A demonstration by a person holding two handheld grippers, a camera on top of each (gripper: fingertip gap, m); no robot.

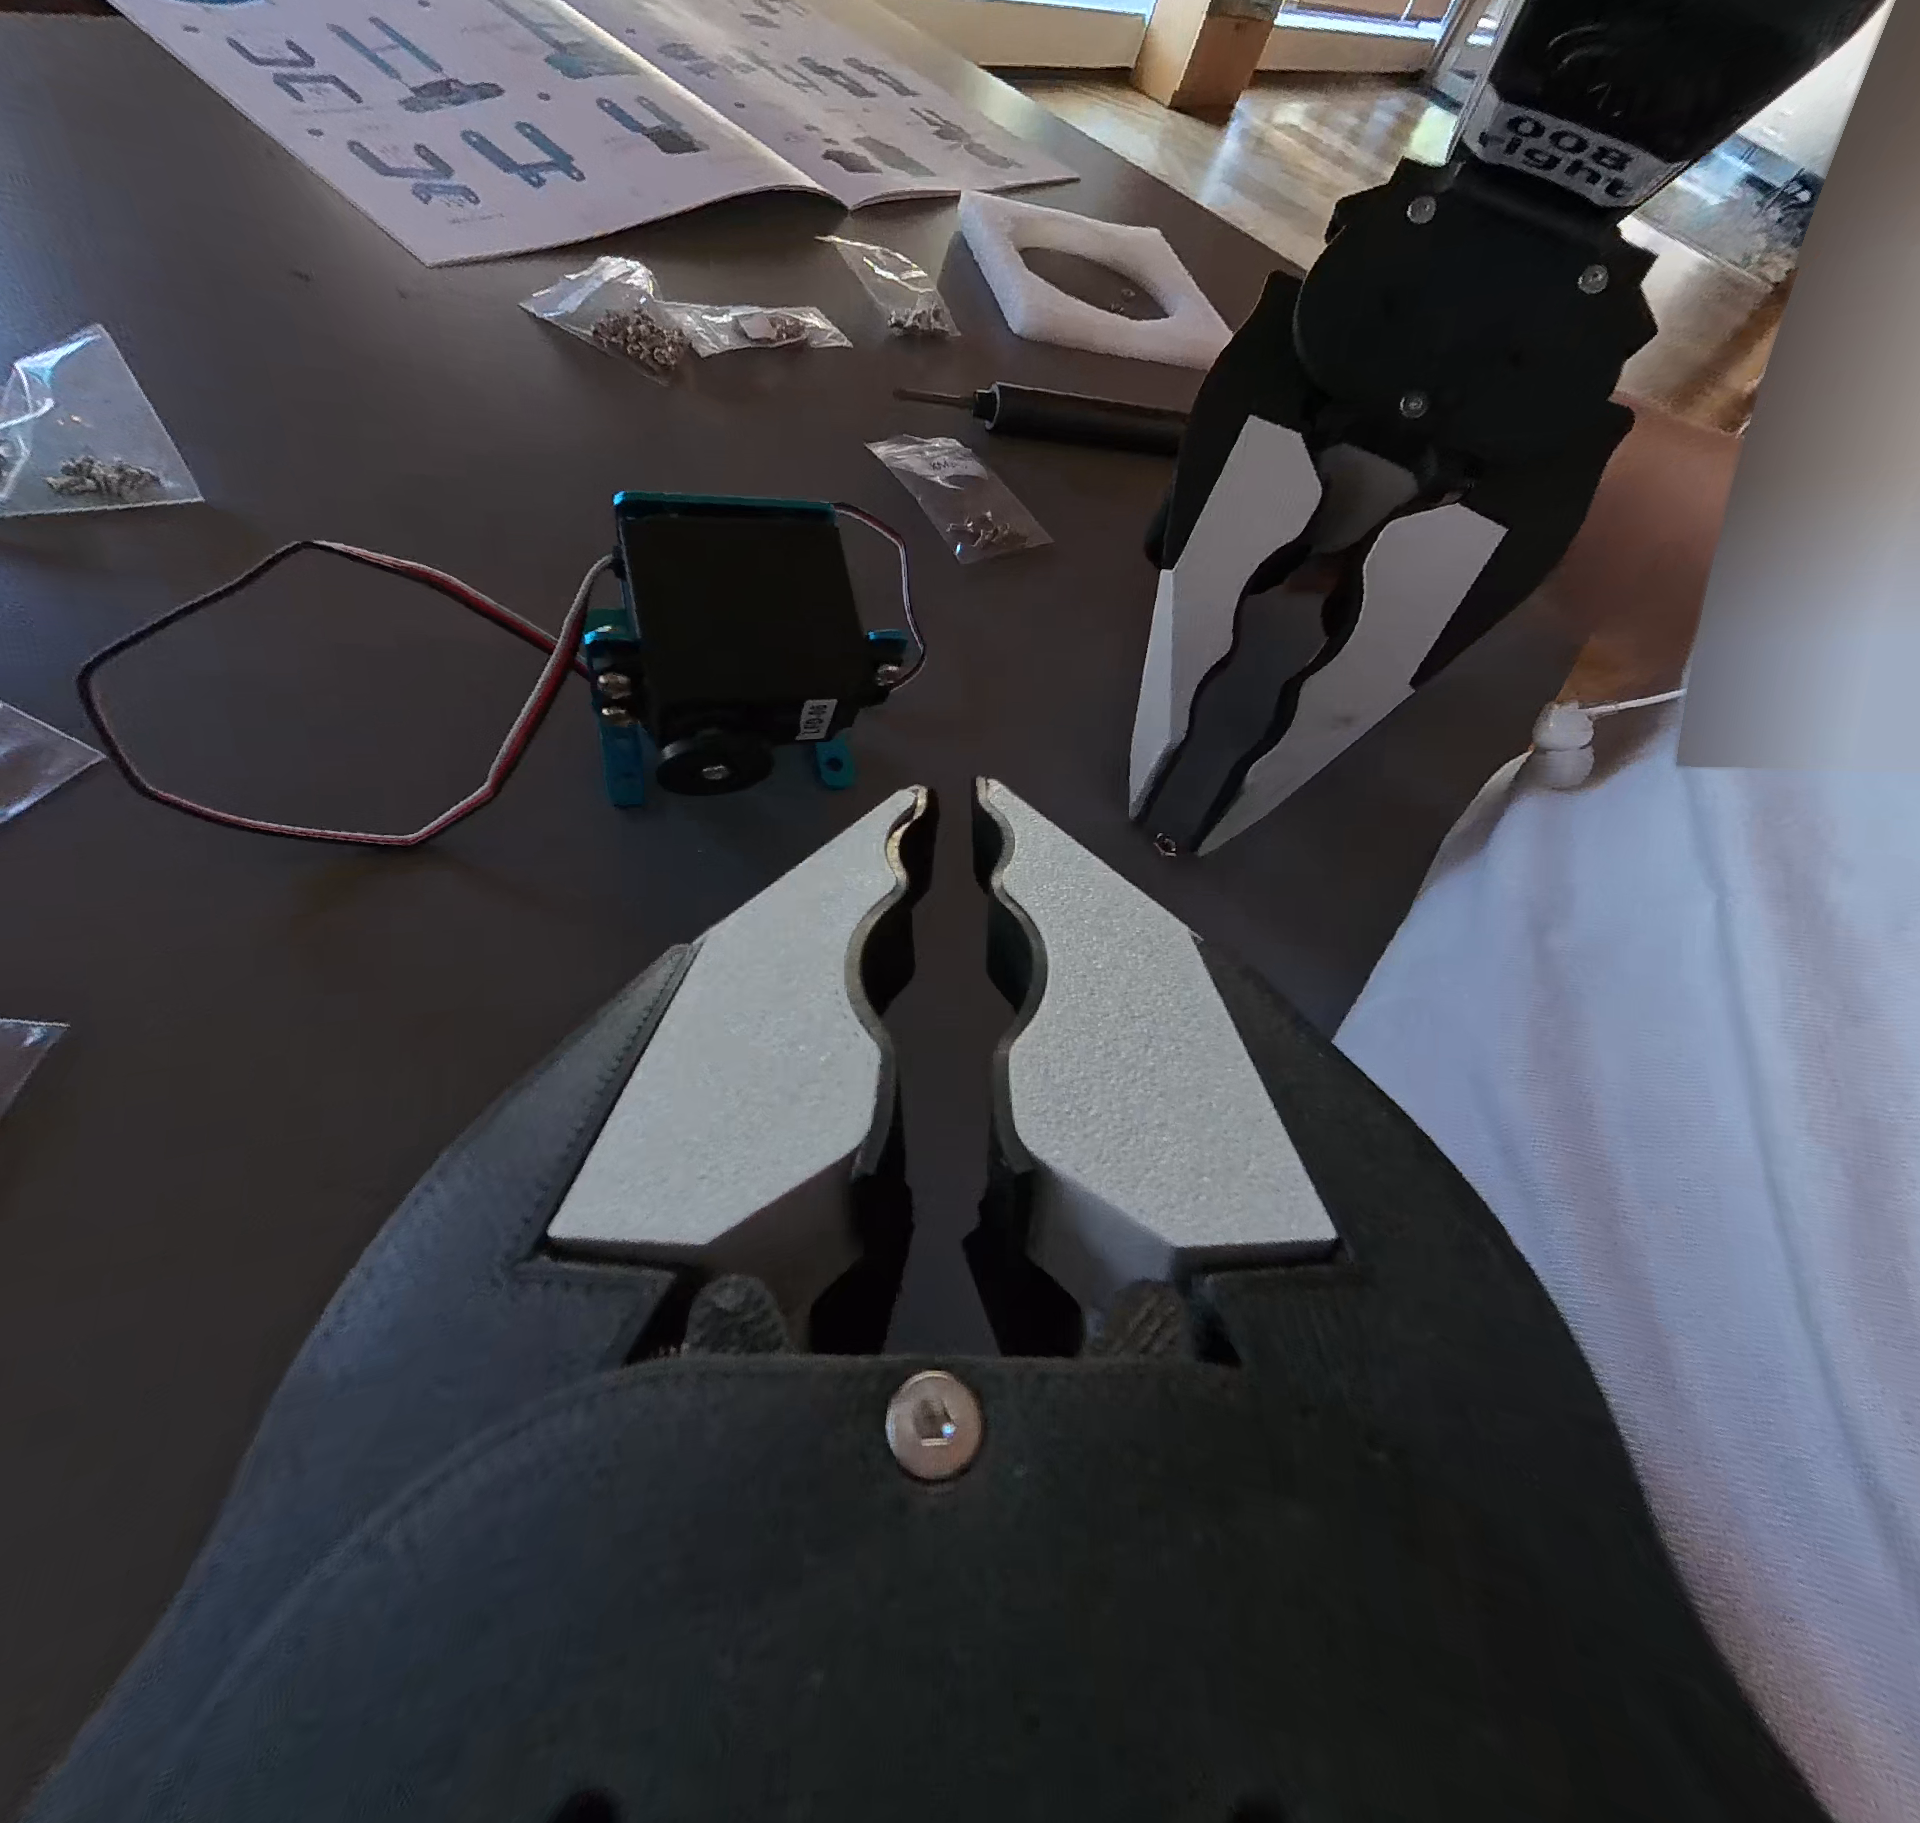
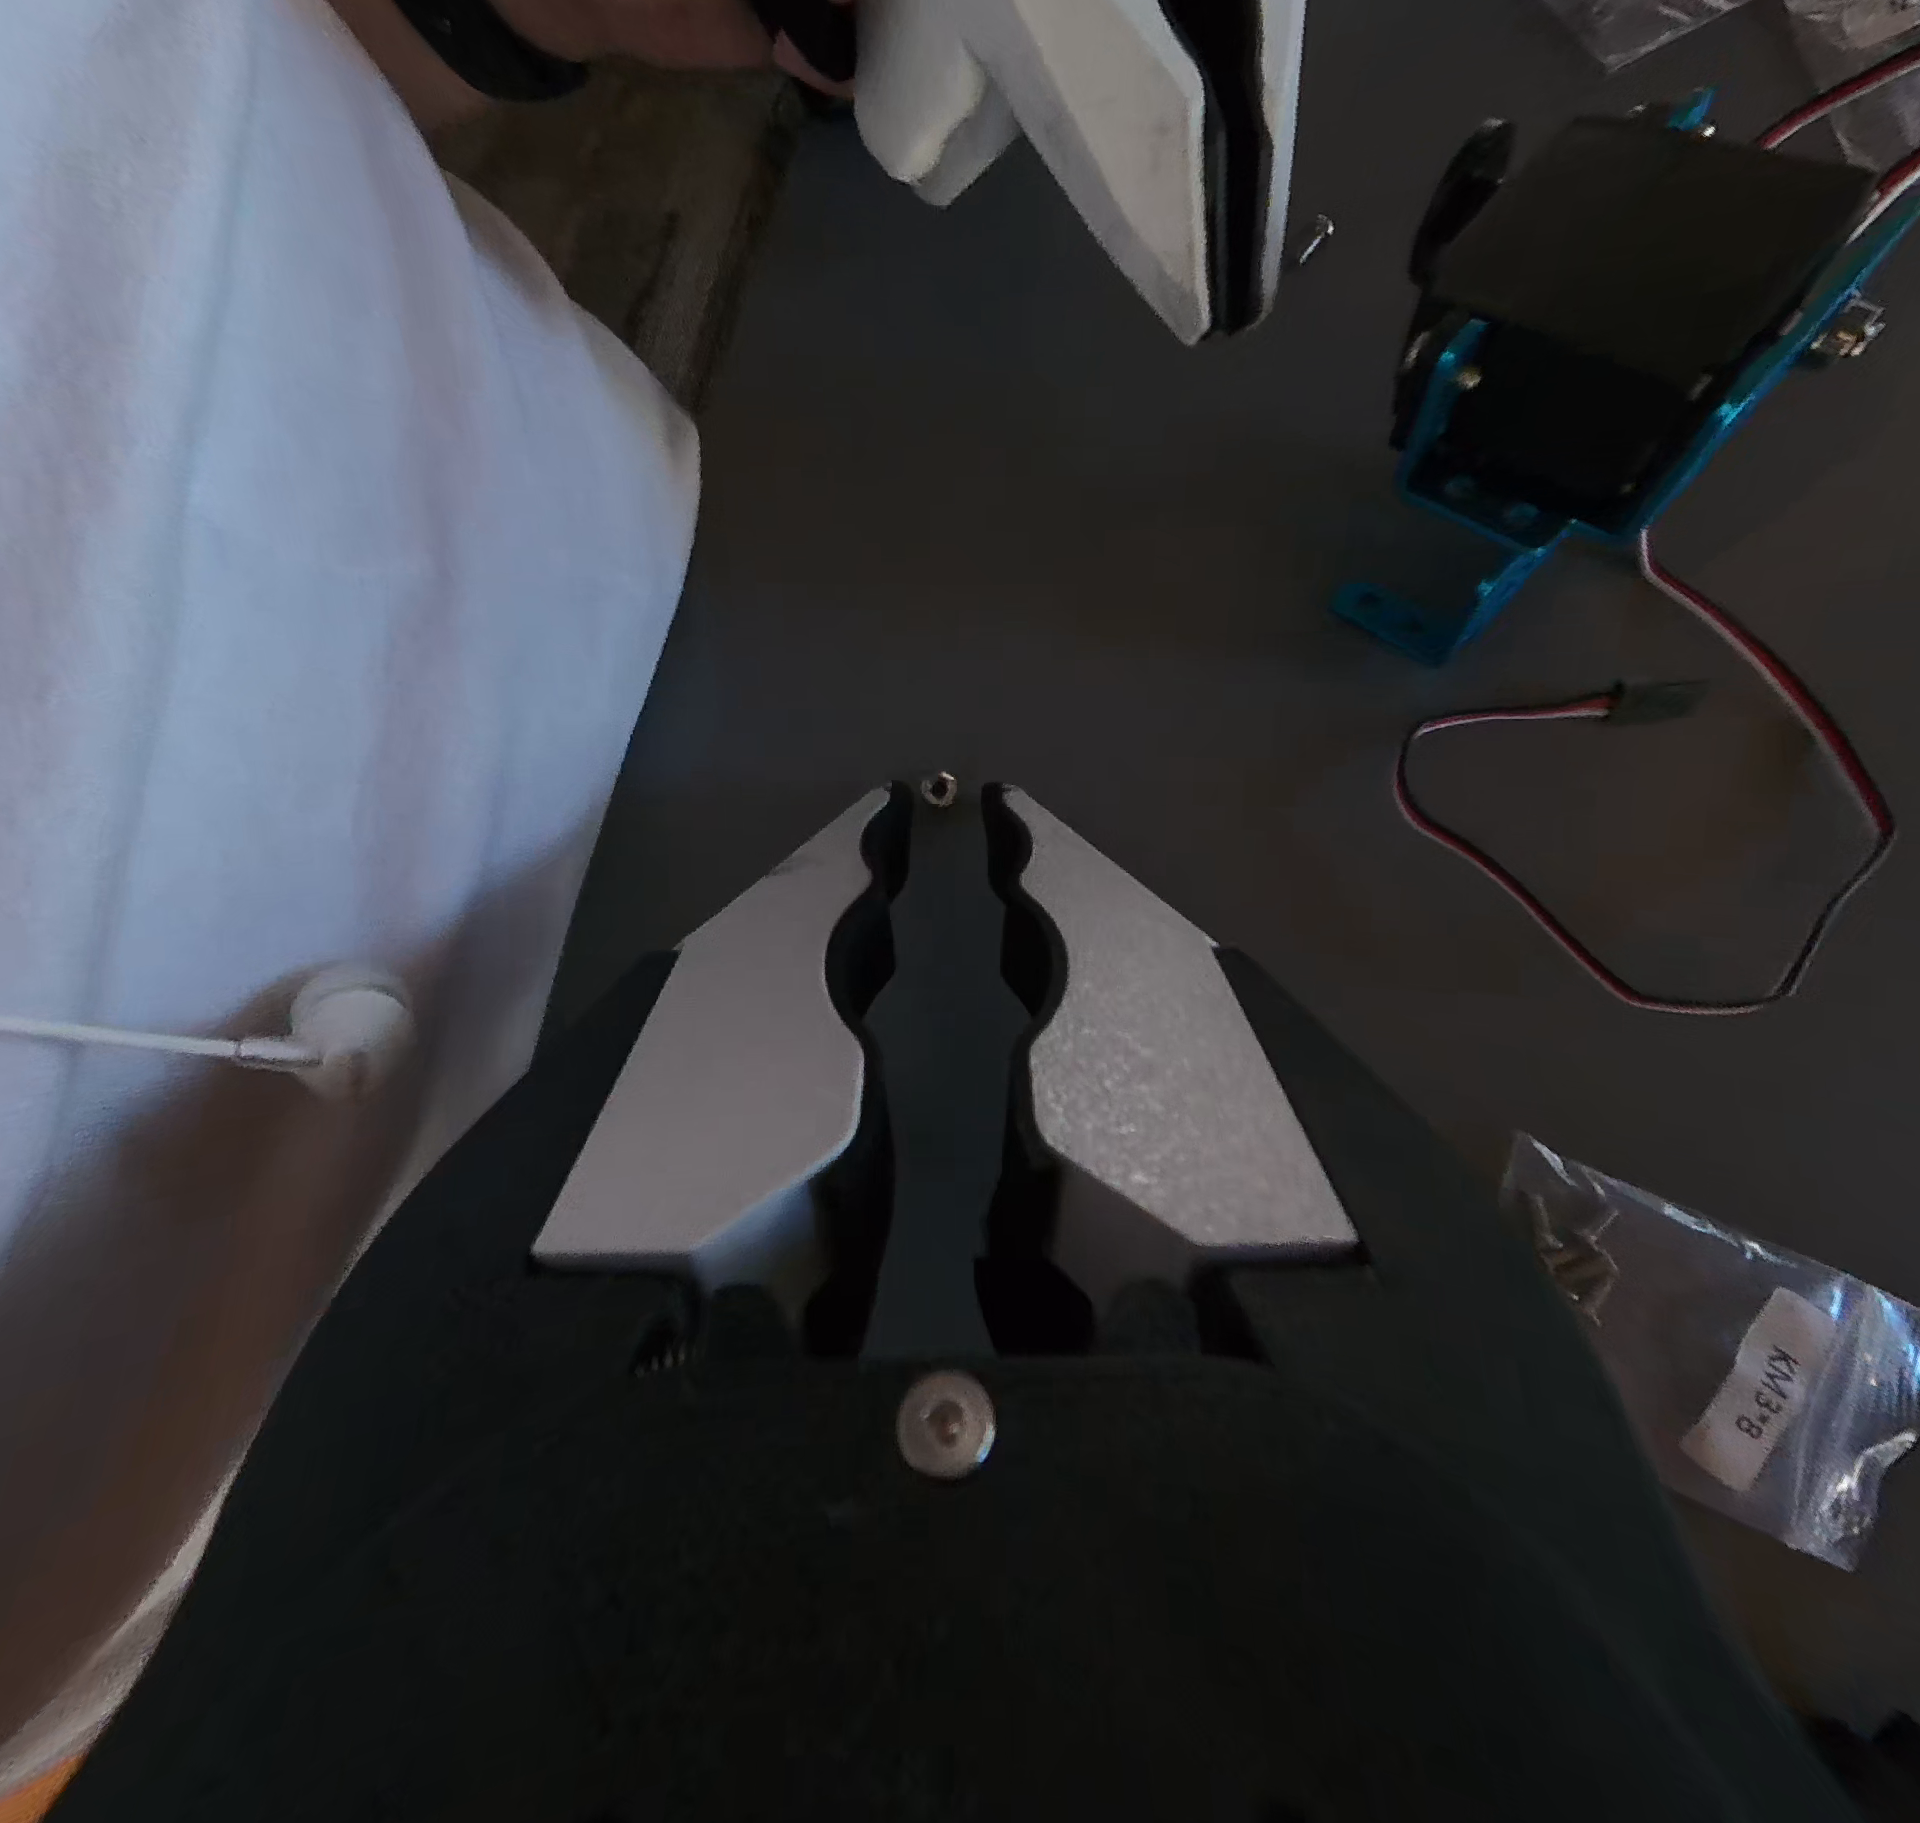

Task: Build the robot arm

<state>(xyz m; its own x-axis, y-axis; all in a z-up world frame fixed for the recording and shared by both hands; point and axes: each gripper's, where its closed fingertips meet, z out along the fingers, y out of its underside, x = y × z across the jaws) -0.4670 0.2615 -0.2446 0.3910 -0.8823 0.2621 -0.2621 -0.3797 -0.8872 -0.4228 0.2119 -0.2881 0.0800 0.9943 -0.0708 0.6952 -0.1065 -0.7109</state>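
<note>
My right gripper [image 2: 938, 794] points down at the dark table [image 2: 1039, 578], its jaws a narrow gap apart. A small metal nut [image 2: 938, 789] lies on the table between its fingertips, with a sliver of room on each side. In the left wrist view the right gripper [image 1: 1166, 838] stands tip-down on the table with the nut [image 1: 1165, 845] at its tips. My left gripper [image 1: 951, 793] is empty with its jaws nearly together, hovering just left of it. It also shows in the right wrist view [image 2: 1226, 319]. A black servo in a blue bracket [image 1: 727, 630] stands beyond, to the left.
The servo's red-and-black wire [image 1: 312, 817] loops to the left. Several clear bags of screws [image 1: 966, 500], a black screwdriver [image 1: 1081, 417], a white foam frame [image 1: 1091, 287] and an open booklet [image 1: 520, 80] lie farther back. A person in a white shirt [image 1: 1662, 1150] is at the right edge.
</note>
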